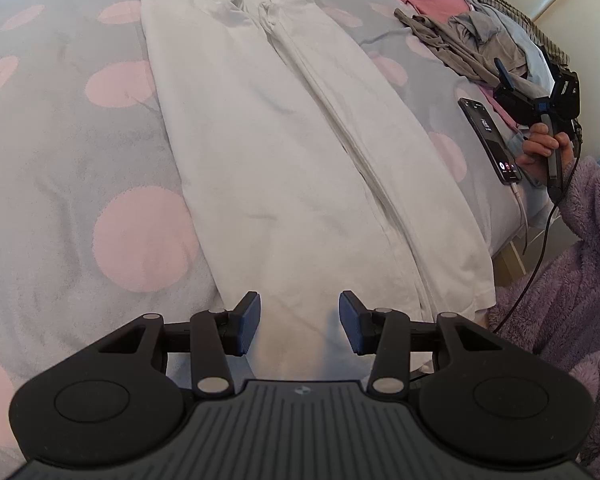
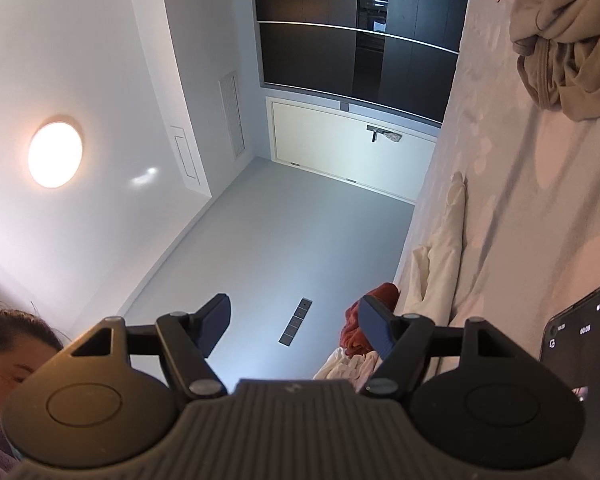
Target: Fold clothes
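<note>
Hovering over the near hem, the left gripper (image 1: 299, 322) stood with its jaws partly apart and nothing between them, the white garment (image 1: 284, 152) directly beneath and running its long axis straight away across the spotted bedspread (image 1: 60, 160) toward the far edge. Off to the right beside the phone (image 1: 490, 140), the right gripper (image 1: 536, 92) was held up in a hand (image 1: 540, 148), its jaws wide and empty and aimed out at the room rather than the cloth. I judged the left the nearer to start a lengthwise fold, with the right needing to swing in toward the garment's right edge.
</note>
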A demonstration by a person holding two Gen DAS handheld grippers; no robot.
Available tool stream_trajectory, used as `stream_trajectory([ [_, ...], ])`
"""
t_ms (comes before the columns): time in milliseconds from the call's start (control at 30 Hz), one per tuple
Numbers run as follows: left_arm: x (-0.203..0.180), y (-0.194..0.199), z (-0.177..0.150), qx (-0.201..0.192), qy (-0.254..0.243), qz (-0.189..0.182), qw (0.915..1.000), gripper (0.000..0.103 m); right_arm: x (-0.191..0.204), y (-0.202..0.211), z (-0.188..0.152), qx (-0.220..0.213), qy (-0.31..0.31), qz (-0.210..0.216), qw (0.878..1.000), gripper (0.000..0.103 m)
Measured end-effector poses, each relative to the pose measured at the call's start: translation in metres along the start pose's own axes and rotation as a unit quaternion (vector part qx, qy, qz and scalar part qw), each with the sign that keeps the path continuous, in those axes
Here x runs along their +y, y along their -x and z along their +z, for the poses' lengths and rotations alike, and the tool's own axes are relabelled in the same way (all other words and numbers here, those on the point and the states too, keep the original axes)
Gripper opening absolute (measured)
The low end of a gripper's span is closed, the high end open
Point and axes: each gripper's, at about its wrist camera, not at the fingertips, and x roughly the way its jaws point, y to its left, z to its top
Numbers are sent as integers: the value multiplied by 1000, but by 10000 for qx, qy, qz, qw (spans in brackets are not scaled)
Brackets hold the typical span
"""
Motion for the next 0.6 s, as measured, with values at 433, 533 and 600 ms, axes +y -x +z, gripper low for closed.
stream_trajectory([
  [433,-1,4,-5,-5,2,126,9999,41,-5,2,-2,-104,-89,-152,9998,74],
  [533,-2,4,-5,0,-30,139,9999,41,-1,-2,-1,-83,-56,-68,9999,75],
  [600,-3,4,-5,-7,-45,149,9999,41,-1,-3,-1,-64,-72,-95,9999,76],
])
